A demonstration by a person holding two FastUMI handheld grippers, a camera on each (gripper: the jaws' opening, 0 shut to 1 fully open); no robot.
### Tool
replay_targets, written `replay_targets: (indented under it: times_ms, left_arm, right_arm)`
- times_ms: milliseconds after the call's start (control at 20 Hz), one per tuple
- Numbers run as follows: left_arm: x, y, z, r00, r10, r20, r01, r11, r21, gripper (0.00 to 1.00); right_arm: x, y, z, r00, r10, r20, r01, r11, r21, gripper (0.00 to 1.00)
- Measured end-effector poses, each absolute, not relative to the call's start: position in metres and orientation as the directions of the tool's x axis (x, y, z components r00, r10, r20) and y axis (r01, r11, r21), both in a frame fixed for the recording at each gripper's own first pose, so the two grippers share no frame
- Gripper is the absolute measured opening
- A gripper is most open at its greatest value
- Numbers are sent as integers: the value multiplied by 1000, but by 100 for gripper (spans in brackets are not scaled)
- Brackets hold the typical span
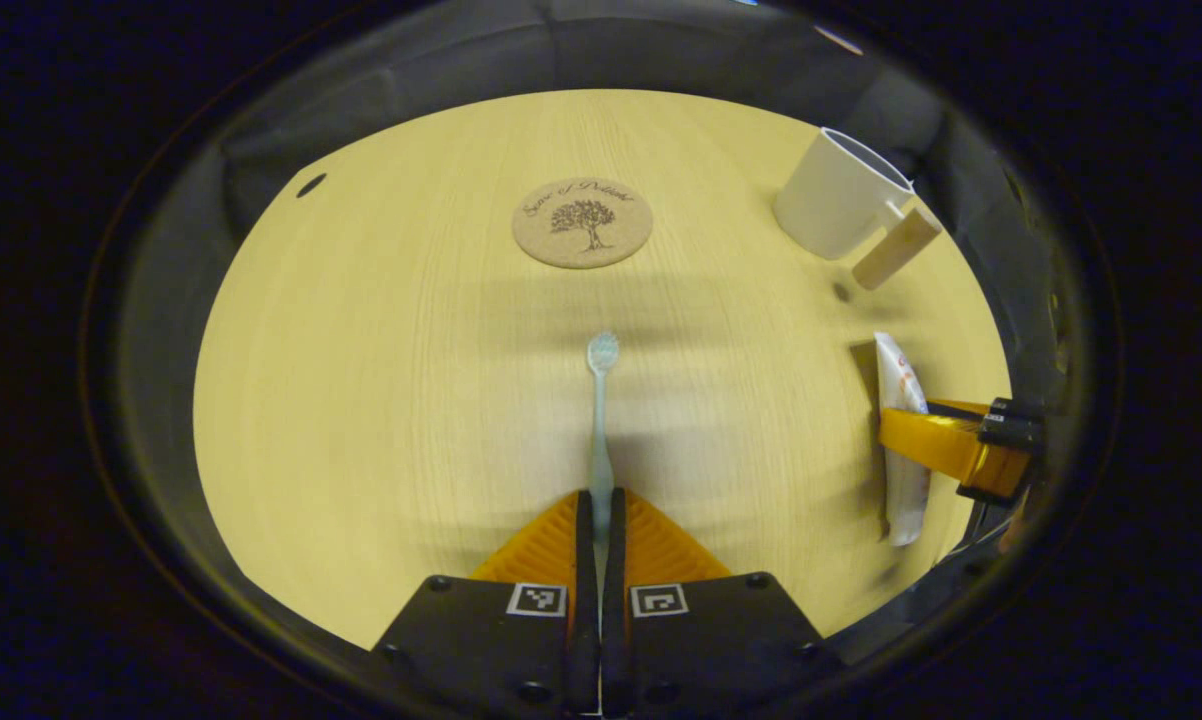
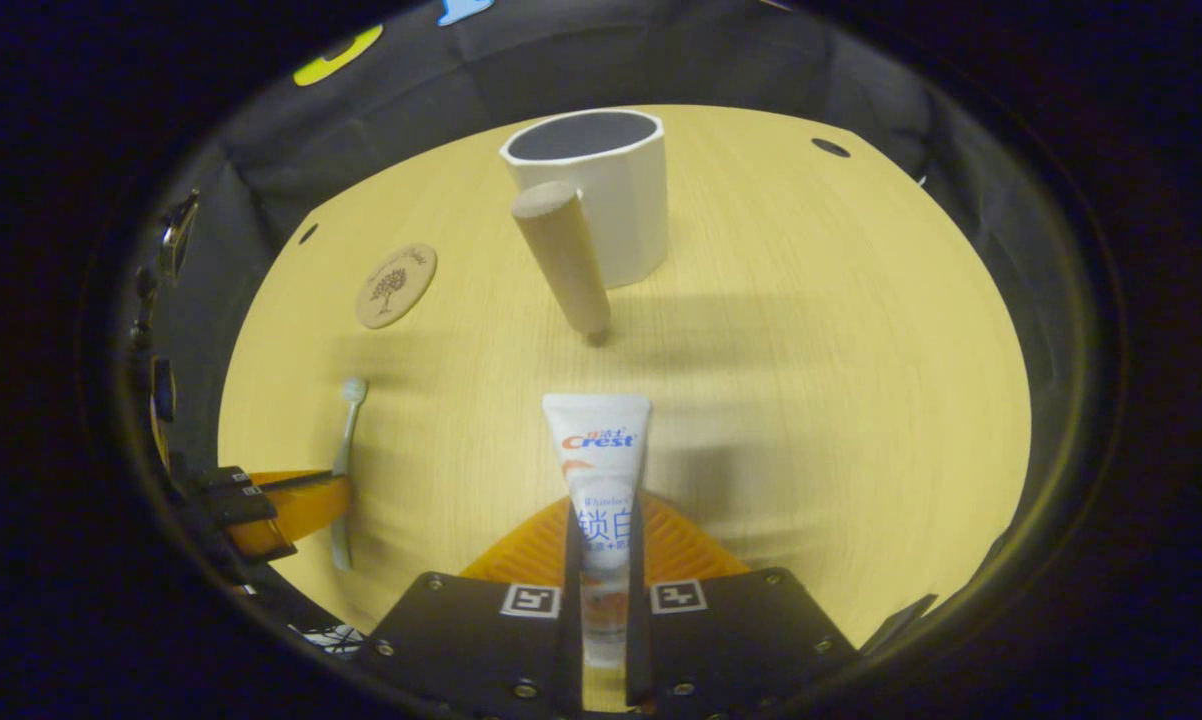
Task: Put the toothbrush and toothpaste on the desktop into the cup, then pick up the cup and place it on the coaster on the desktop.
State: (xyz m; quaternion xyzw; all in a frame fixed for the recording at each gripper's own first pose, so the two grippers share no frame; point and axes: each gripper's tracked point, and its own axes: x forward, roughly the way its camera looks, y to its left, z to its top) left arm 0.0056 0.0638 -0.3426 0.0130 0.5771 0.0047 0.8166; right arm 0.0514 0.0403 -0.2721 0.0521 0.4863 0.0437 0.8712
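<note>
Your left hand-held gripper (image 1: 601, 505) is clamped on the toothbrush (image 1: 601, 420), both fingers pressed against the lower part of its handle, the bristle head pointing away from you toward the coaster (image 1: 582, 222). The coaster lies flat on the desk (image 1: 381, 380), well beyond the brush head. Your right hand-held gripper (image 2: 603, 530) grips the toothpaste (image 2: 599, 470), its fingers squeezing the tube's lower half while the flat crimped end points toward the cup (image 2: 601, 190). The cup stands upright on the desk beyond the tube, its mouth open and its wooden handle (image 2: 564, 258) sticking out toward you. In the right gripper view the coaster sits to the left of the cup, apart from it, and the left hand-held gripper with the toothbrush shows nearer, left of the coaster. In the left gripper view the cup stands to the right of the coaster, with the toothpaste nearer you than the cup
</note>
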Motion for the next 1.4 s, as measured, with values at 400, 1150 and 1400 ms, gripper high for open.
replay_targets:
  times_ms: [400, 1150, 1400]
  left_arm:
    - [10, 66, -324, 486, -81, -870, 8, 996, -88, 10]
    - [60, 45, -232, 755, -198, -625, 162, 980, -114, 9]
    - [85, 28, -202, 814, -215, -540, 193, 976, -99, 9]
  right_arm:
    - [48, 48, -245, 673, 149, -724, -36, 985, 170, 17]
    - [71, 73, -107, 911, 160, -380, -83, 974, 212, 17]
    - [110, 71, -65, 951, 168, -259, -110, 968, 225, 17]
